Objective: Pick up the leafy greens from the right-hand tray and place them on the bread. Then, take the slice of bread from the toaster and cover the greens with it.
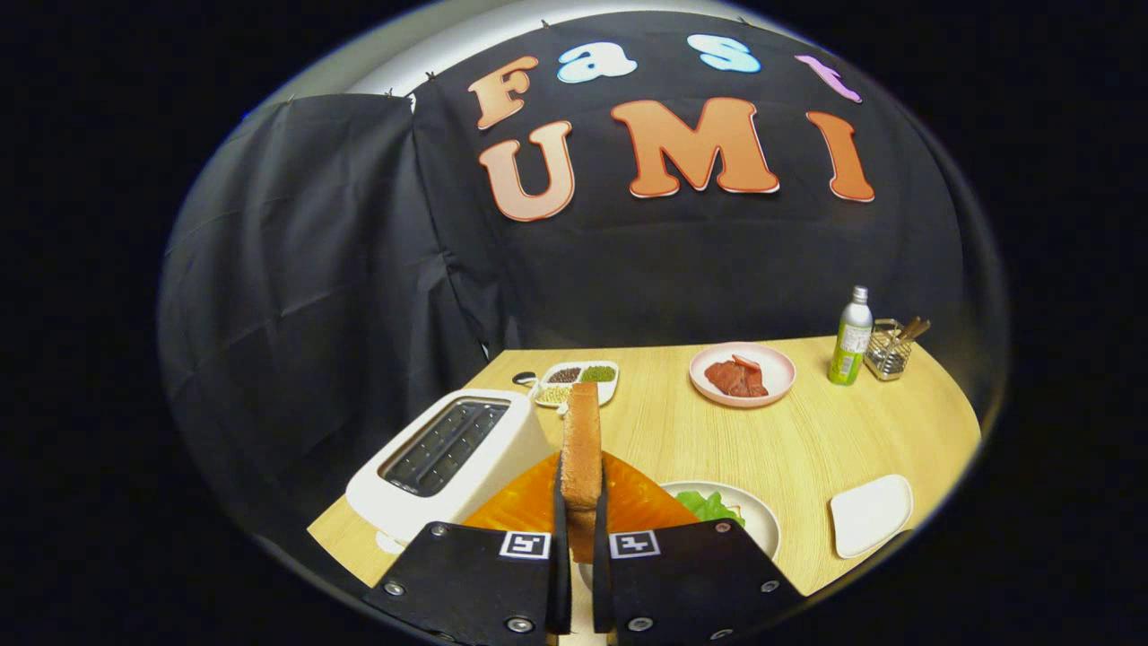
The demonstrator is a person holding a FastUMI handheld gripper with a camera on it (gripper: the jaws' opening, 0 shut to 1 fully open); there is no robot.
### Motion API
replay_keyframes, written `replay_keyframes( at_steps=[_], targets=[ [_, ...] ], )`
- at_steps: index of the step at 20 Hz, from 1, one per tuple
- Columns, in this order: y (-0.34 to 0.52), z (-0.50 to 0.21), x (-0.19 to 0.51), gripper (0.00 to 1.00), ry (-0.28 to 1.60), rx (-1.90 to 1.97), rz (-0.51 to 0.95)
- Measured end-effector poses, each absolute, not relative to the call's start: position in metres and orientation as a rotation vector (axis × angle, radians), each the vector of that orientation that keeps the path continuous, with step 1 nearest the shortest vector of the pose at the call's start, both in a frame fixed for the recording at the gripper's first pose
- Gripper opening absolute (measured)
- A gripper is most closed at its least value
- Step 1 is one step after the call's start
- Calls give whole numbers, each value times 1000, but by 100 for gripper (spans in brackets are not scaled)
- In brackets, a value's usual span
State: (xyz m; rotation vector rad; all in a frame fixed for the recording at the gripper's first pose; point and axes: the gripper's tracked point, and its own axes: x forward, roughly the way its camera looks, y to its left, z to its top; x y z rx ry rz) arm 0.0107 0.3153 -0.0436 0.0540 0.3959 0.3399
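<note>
Claw [581, 529] nearest lens, clenched on slice of bread [581, 449], held upright on edge between both fingers. Second step in hand: slice out of toaster [448, 458], slots bare; not yet laid over greens.

Bench [789, 440] carrying all. Toaster as landmark, just left of slice. Orange board [641, 502] right of toaster, directly beneath held slice. Plate with leafy greens [708, 505] right of board, partly hidden behind claw; bottom bread not discernible. Pink plate of red meat [743, 373] well beyond toaster, to right. Divided dish of grains [578, 377] just behind toaster. Bare white tray [870, 513] far right. Bottle [852, 336] and wire caddy [888, 352] farthest.

Next move, as judged: carry right, tip slice flat, lower onto greens, release.
</note>
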Motion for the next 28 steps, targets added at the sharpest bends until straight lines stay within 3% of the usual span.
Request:
replay_keyframes(
  at_steps=[21, 28],
  targets=[
    [270, -123, 13, 10, 552, 208, 338],
    [249, -132, 19, 15, 571, 256, 314]
  ],
)
